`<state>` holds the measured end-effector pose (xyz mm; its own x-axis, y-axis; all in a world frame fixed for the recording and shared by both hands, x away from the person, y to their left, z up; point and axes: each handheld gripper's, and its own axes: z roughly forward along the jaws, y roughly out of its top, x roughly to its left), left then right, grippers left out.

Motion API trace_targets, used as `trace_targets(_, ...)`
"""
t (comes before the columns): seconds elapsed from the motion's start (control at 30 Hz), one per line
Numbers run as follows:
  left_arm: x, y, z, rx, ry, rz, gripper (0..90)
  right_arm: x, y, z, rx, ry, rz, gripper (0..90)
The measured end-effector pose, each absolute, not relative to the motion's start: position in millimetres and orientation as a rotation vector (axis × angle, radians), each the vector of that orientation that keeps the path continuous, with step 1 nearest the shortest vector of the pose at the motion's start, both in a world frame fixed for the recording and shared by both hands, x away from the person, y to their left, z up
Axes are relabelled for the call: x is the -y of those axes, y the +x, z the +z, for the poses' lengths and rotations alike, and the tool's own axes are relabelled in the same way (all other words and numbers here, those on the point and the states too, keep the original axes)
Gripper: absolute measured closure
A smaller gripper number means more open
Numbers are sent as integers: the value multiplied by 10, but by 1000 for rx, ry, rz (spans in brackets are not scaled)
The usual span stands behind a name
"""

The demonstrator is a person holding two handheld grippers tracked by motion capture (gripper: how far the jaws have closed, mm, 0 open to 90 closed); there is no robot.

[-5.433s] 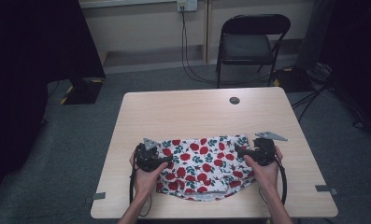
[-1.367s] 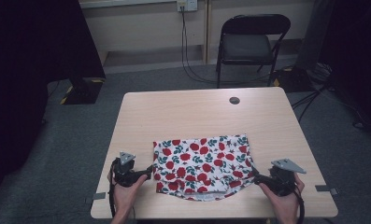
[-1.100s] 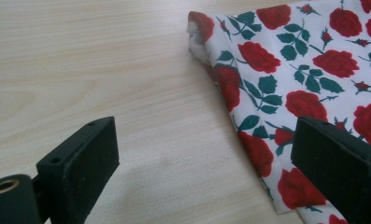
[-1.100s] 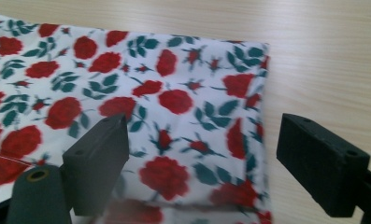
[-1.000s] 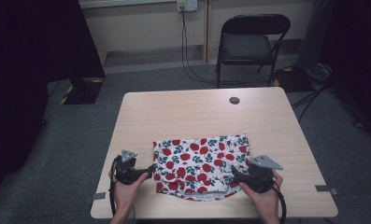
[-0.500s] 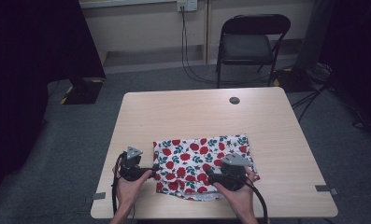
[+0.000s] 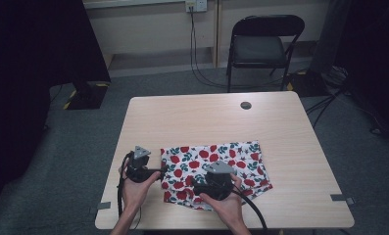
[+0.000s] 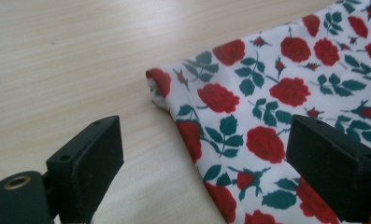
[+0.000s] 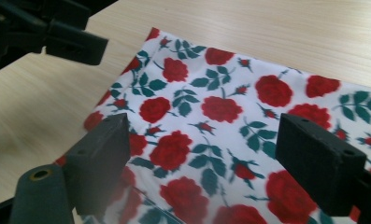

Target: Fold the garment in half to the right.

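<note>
While the rose-print cloth (image 7: pixel 215 174) lies flat on the near half of the table (image 7: pixel 202 122), toward the person's edge, neither tool has hold of it. The left gripper (image 7: pixel 158 172) sits at the cloth's left edge with its jaws spread wide; in the left gripper view the hem (image 8: pixel 162 91) runs up between the two jaws, one over bare wood and one over the print. The right gripper (image 7: pixel 194 185) hangs above the near middle of the cloth, its jaws likewise wide apart and nothing between them but the fabric below. The step in hand appears to be taking the near-left portion for a fold. To do it well, the left gripper should come down low enough that one jaw slides under the rolled hem, not merely onto the top layer, and should close only once both layers are between the jaws. The right gripper should take its bite at the near edge, well apart from the left, so the lifted edge stays straight. The chief risk is pinching one layer alone, which would drag the cloth askew. The dark disc (image 7: pixel 246 105) near the table's far edge is well clear of the work.
</note>
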<state>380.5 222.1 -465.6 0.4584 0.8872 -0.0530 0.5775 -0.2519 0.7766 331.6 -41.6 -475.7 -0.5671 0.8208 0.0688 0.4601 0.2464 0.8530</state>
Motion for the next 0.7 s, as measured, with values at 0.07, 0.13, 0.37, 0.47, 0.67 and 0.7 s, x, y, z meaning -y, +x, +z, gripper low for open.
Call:
trace_targets(0.07,-2218,3830,-4623,-1215,1953,520,110,362,3320,-4746,-2147,1172,1253,168)
trace_targets(0.13,-2204,3859,-4606,-1217,1947,514,116,311,3320,-4737,-2162,1168,1251,168)
trace_targets(0.37,-2140,3984,-4591,-1207,1962,500,131,114,3308,-4713,-2205,1120,1249,169)
trace_targets(0.47,-2137,4047,-4617,-1215,1960,471,133,17,3294,-4703,-2224,1093,1255,168)
trace_targets(0.67,-2139,4149,-4685,-1222,1949,458,127,-168,3307,-4790,-2284,1075,1245,190)
trace_targets(0.7,-2131,4166,-4703,-1218,1958,457,126,-210,3307,-4817,-2294,1069,1232,193)
